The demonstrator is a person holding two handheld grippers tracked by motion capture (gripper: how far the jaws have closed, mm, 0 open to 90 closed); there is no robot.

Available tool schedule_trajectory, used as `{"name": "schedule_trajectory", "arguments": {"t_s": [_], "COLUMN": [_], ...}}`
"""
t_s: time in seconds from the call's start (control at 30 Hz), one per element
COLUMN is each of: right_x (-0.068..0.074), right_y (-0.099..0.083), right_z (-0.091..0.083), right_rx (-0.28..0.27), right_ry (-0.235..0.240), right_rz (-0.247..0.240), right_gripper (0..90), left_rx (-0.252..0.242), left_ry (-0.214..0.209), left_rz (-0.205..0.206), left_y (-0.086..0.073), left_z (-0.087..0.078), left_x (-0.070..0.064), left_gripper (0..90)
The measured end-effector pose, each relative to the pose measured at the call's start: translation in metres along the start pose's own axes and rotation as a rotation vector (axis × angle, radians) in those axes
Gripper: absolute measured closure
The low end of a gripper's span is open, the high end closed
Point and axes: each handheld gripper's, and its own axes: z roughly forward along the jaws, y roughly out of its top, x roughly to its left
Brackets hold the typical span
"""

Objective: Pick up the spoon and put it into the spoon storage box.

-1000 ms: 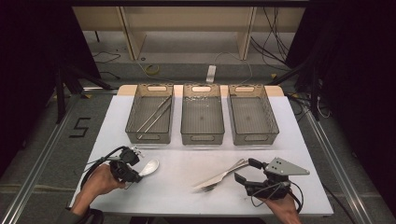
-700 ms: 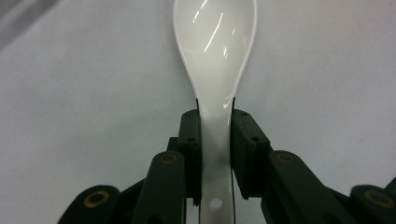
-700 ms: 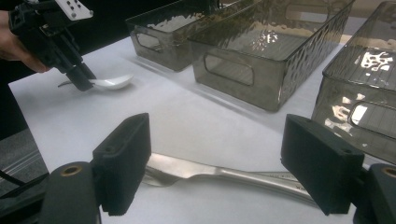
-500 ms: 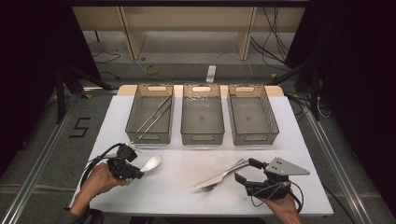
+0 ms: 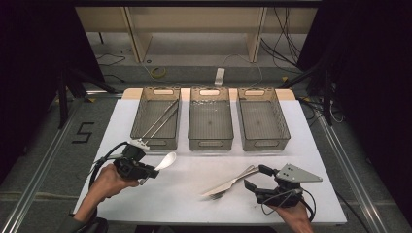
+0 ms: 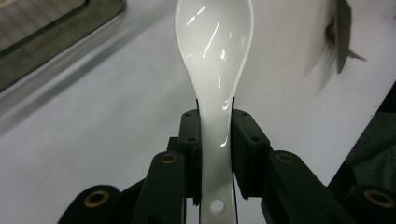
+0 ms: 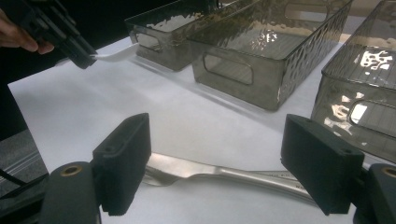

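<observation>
At the near left of the white table [image 5: 194,194], the left gripper [image 5: 148,171] clamps its jaws on the handle of a white spoon [image 5: 166,159]; compared with a second ago the spoon is lifted and sits closer to the left bin [image 5: 156,118], which holds long metal utensils. The middle bin [image 5: 210,119] and right bin [image 5: 262,118] are unchanged. Near right, the right gripper [image 5: 252,177] stays put, jaws wide apart around a fork and knife [image 5: 228,182] lying on the table.

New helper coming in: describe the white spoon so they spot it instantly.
On the white table, look in front of the leftmost of three grey bins. There the left gripper clamps a spoon: glossy white, unlike the metal cutlery lying toward the right.
</observation>
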Motion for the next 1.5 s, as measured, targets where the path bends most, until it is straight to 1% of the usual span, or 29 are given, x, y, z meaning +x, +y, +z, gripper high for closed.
{"name": "schedule_trajectory", "arguments": {"t_s": [0.17,0.23,0.4,0.5,0.53,0.63,0.7,0.93,1.23,1.5], "right_x": [0.0,-0.001,0.0,-0.001,-0.001,-0.001,-0.001,-0.001,-0.002,-0.003], "right_y": [0.0,0.0,-0.001,-0.001,-0.001,-0.001,-0.001,-0.001,-0.001,-0.001], "right_z": [0.0,0.0,0.0,0.0,0.0,0.0,0.0,-0.001,-0.001,-0.001], "right_rx": [0.001,0.001,-0.001,0.0,0.001,0.001,0.002,0.0,0.0,-0.002], "right_ry": [0.0,0.0,0.001,0.0,0.001,0.0,0.001,0.0,0.002,0.0], "right_rz": [0.004,0.003,0.004,0.003,0.006,0.006,0.005,0.007,0.012,0.013], "right_gripper": [25.2,25.2,25.2,25.2,25.2,25.2,25.2,25.2,25.2,25.2], "left_rx": [-0.036,-0.052,-0.085,-0.109,-0.123,-0.139,-0.149,-0.207,-0.239,-0.246], "left_ry": [-0.022,-0.014,-0.011,-0.012,-0.008,-0.006,0.001,0.014,0.027,0.046], "left_rz": [0.037,0.051,0.077,0.075,0.071,0.065,0.064,0.034,0.011,-0.003], "left_y": [0.024,0.035,0.064,0.079,0.083,0.093,0.099,0.118,0.135,0.151], "left_z": [0.002,0.002,0.004,0.005,0.006,0.008,0.009,0.015,0.025,0.033], "left_x": [-0.01,-0.013,-0.017,-0.016,-0.015,-0.012,-0.01,0.0,0.01,0.016], "left_gripper": [74.9,74.9,74.9,74.9,74.9,74.9,74.9,74.9,74.9,74.9]}}
